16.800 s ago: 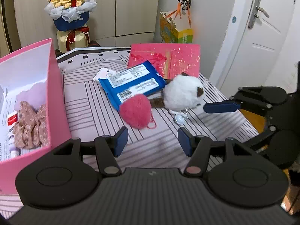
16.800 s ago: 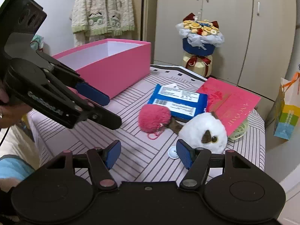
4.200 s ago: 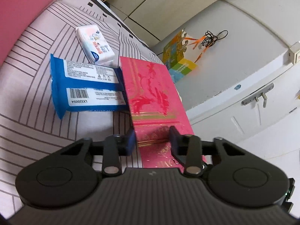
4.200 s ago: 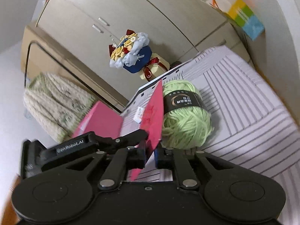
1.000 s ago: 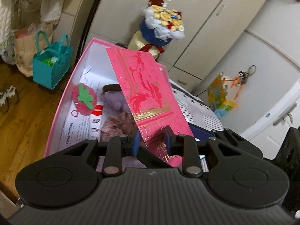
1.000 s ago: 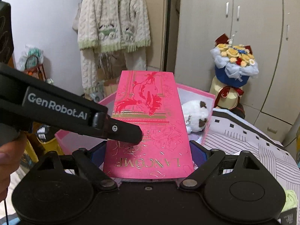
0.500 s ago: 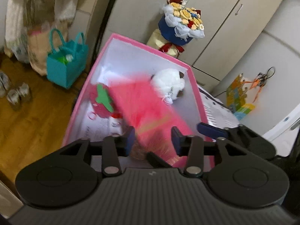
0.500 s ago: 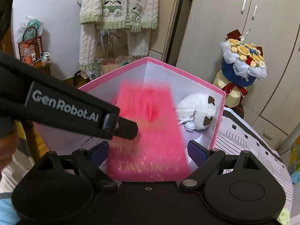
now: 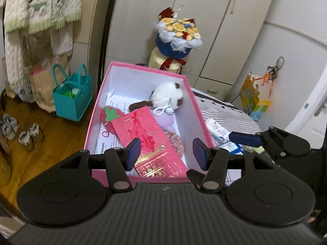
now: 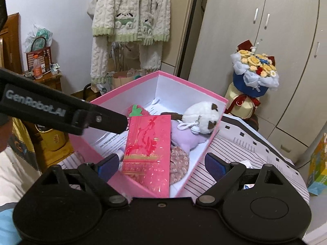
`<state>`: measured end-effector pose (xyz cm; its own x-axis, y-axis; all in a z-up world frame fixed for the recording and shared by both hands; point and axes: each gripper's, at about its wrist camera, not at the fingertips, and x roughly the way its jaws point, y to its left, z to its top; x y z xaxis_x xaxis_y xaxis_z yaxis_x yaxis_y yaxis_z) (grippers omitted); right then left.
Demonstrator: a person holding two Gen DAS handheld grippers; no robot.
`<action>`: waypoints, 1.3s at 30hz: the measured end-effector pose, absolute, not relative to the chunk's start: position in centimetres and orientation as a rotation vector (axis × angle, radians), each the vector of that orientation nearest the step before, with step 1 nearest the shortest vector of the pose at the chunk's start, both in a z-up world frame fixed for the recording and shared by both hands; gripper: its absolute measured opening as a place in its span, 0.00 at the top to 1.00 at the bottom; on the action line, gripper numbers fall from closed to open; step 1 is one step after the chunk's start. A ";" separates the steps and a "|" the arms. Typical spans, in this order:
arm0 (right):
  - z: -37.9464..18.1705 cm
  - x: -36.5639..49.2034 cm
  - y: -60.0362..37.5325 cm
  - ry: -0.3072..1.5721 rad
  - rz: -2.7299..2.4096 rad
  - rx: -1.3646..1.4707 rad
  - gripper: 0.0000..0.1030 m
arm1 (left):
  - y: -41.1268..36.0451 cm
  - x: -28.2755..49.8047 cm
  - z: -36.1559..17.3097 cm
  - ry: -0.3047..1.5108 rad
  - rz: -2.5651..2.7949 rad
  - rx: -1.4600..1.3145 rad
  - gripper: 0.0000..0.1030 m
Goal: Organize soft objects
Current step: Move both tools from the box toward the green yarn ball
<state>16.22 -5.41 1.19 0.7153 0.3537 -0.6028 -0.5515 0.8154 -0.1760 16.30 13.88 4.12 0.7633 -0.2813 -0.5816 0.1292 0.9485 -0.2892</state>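
Note:
The pink storage box (image 9: pixel 96 110) (image 10: pixel 147 181) stands open at the table's edge. Inside lie the red and gold flat packet (image 9: pixel 149 140) (image 10: pixel 149 147), a white plush cat (image 9: pixel 166 97) (image 10: pixel 201 112), a red strawberry plush (image 9: pixel 111 114) (image 10: pixel 136 110), a lilac soft item (image 10: pixel 184 137) and a brown patterned pouch (image 10: pixel 178 167). My left gripper (image 9: pixel 166 151) is open and empty above the box's near end. My right gripper (image 10: pixel 161 166) is open and empty above the same end.
A blue snack pack and a white tissue pack (image 9: pixel 217 130) lie on the striped table (image 10: pixel 245 149) right of the box. A bouquet (image 9: pixel 176 38) stands behind. A teal bag (image 9: pixel 72 94) and shoes sit on the floor at left.
Both grippers let go of the red packet; it dropped flat into the pink box. Both jaws opened wider and pulled back a little.

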 end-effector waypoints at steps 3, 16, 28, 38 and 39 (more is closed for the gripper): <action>2.0 14.8 -6.7 0.575 0.524 -0.354 0.09 | 13.1 14.6 5.2 0.642 -0.247 -0.204 0.41; 4.5 8.9 -15.2 0.527 0.575 -0.252 0.08 | 7.2 10.1 8.1 0.616 -0.417 -0.101 0.29; 3.1 8.0 -24.7 0.539 0.466 -0.148 0.04 | -1.0 10.9 7.9 0.621 -0.561 0.015 0.12; -0.8 9.9 -29.5 0.532 0.383 -0.127 0.03 | -7.0 14.6 5.1 0.719 -0.535 0.054 0.03; -1.2 9.9 -29.7 0.514 0.380 -0.136 0.03 | -7.4 15.0 4.7 0.729 -0.536 0.044 0.03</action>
